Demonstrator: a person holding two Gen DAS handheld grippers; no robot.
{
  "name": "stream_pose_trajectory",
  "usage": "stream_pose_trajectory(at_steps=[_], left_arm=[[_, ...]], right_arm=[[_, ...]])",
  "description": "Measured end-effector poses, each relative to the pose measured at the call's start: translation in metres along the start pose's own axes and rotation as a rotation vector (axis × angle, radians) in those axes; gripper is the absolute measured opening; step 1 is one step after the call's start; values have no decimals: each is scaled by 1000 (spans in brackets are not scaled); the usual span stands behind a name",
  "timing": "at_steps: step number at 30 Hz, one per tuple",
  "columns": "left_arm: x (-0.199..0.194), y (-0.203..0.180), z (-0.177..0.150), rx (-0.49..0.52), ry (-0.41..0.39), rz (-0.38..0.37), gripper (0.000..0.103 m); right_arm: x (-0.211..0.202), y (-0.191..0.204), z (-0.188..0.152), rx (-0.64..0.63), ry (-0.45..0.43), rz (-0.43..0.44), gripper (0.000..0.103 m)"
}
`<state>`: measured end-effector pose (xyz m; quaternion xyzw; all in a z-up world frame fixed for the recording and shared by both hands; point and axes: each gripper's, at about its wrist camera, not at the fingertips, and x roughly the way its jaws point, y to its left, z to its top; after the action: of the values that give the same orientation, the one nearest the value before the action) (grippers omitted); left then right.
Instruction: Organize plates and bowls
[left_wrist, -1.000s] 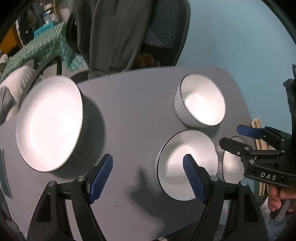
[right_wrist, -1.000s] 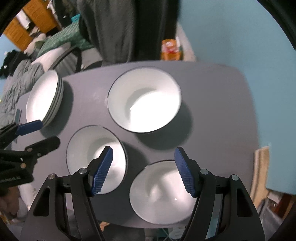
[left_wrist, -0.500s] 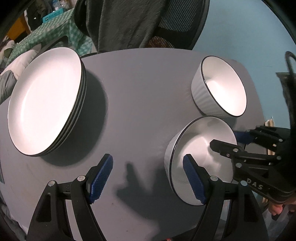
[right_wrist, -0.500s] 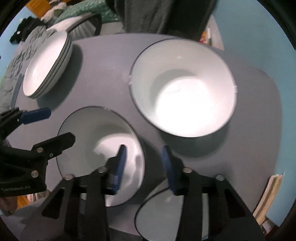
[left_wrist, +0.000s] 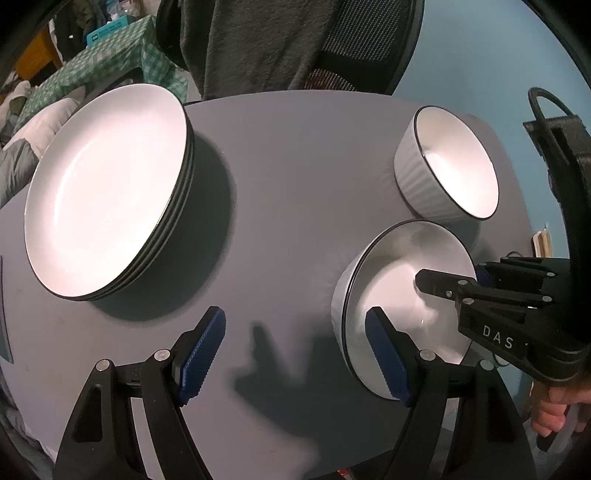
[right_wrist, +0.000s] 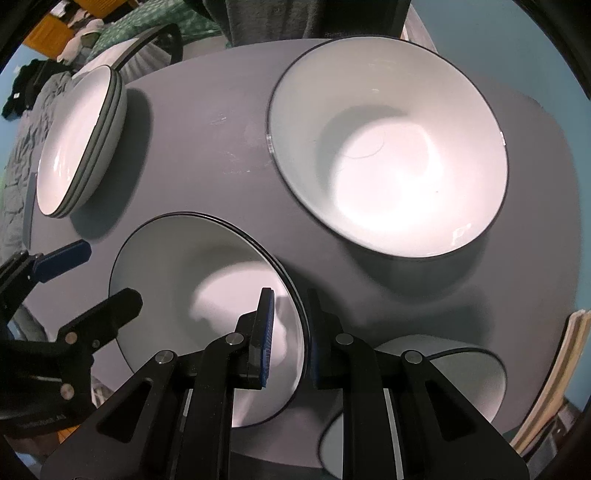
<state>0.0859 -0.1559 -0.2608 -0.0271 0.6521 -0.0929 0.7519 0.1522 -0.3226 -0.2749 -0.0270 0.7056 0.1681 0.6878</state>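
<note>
White bowls with black rims and a stack of white plates (left_wrist: 107, 188) sit on a grey round table (left_wrist: 295, 166). My right gripper (right_wrist: 290, 334) is shut on the right rim of the near bowl (right_wrist: 192, 295), one finger inside and one outside. That bowl shows in the left wrist view (left_wrist: 402, 295) with my right gripper (left_wrist: 476, 277) on its far rim. My left gripper (left_wrist: 295, 354) is open and empty above the table, its right finger just in front of this bowl. A second bowl (right_wrist: 388, 147) stands behind, and a third (right_wrist: 443, 373) lies low at the right.
A black office chair (left_wrist: 303, 44) draped with grey cloth stands behind the table. The plate stack shows at the left in the right wrist view (right_wrist: 77, 144). The table's front edge is close below both grippers. A blue wall is at the right.
My right gripper came down and closed its fingers over the near bowl's rim. My left gripper moved closer to the table; the plates and bowls look larger.
</note>
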Motion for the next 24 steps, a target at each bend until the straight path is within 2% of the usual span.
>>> stream_pose_trajectory(at_steps=[8, 13, 18, 24], left_arm=[[5, 8, -3, -2, 14, -4, 79], [10, 14, -2, 1, 22, 3, 79], [14, 21, -2, 6, 28, 6, 79], [22, 29, -5, 3, 71, -17, 60]], right_arm=[[-1, 0, 1, 39, 12, 50, 16], [2, 1, -5, 67, 23, 145, 16], [-2, -5, -10, 89, 9, 137, 16], [4, 5, -16, 127, 6, 133, 16]])
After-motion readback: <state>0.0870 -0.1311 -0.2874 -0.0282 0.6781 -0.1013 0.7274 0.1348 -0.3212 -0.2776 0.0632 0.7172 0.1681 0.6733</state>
